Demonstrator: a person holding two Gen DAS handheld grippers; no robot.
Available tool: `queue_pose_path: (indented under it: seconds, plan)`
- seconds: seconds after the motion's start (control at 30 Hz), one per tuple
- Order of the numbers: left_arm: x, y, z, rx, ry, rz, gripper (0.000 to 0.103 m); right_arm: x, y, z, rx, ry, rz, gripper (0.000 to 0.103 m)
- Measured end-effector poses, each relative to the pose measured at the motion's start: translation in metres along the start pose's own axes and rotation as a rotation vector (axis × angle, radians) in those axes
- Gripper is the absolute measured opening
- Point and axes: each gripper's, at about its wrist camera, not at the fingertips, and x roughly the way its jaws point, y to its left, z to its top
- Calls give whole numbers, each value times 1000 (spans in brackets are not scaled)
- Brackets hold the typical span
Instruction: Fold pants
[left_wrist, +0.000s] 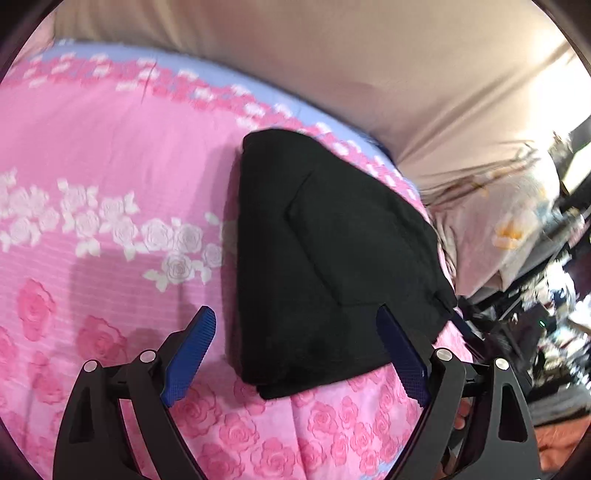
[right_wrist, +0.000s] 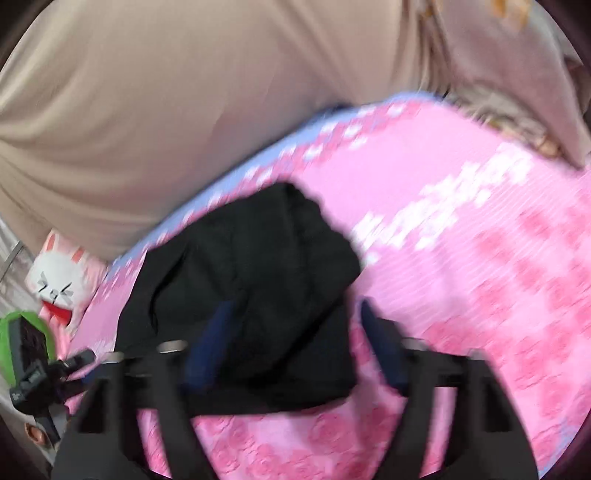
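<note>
The black pants (left_wrist: 325, 251) lie folded in a compact bundle on the pink rose-patterned bedspread (left_wrist: 110, 155). My left gripper (left_wrist: 295, 321) is open, its blue-padded fingers (left_wrist: 192, 354) spread wide just above the bundle's near edge, holding nothing. In the right wrist view, which is blurred by motion, the pants (right_wrist: 251, 266) lie in the middle. My right gripper (right_wrist: 295, 314) is open over their near edge, with nothing between its fingers (right_wrist: 380, 350).
A beige padded headboard or wall (left_wrist: 332, 55) runs behind the bed. A pale pillow (left_wrist: 498, 229) lies at the right, with cluttered dark items beyond. A white rabbit plush (right_wrist: 59, 280) and the other gripper's green-edged handle (right_wrist: 26, 347) show at left.
</note>
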Motion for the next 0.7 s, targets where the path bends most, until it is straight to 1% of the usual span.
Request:
queue_pose_path:
  seconds: [0.07,0.1,0.13,0.17,0.2,0.23,0.27,0.3,0.33,0.37,0.4,0.43,0.53,0.57,0.63,0.67,0.7]
  plan:
    - [15,9,1,-50,29,-7,86,5,-12,5,34,22,30,84]
    - [24,13,2,-78,51,-14,86,14,-19,7,71,50,60,87]
    - [28,17,2,-97,57,-27,88,21,-25,8,98,76,76,90]
    - [28,17,4,-100,30,-43,91,31,-30,8,126,103,96,90]
    - [29,15,5,-99,25,-31,91,45,-30,5,156,133,118,90]
    - [32,13,8,-98,26,-33,91,51,-28,2,168,152,138,87]
    - [34,12,10,-87,27,-52,84,58,-26,0,175,166,163,76]
    - [37,8,13,-63,36,-81,54,64,-21,-3,178,190,198,54]
    - [37,6,15,-49,38,-74,49,65,-14,-4,170,182,194,48]
    - [30,3,18,-33,17,-63,36,63,-7,-4,148,169,184,41]
    - [24,1,19,-15,2,-70,25,56,5,-2,115,150,175,36]
    - [11,-2,22,12,-25,-65,24,52,15,0,100,137,182,33]
    - [-33,1,24,64,-106,-10,22,36,49,0,29,125,259,32]
    - [-48,6,25,65,-120,1,22,33,62,-3,0,127,277,32]
    - [-74,24,22,47,-136,30,23,35,92,-19,-70,159,306,32]
    - [-84,36,18,41,-139,73,25,40,101,-26,-92,182,310,34]
    - [-89,48,13,37,-134,137,28,52,110,-42,-120,228,309,39]
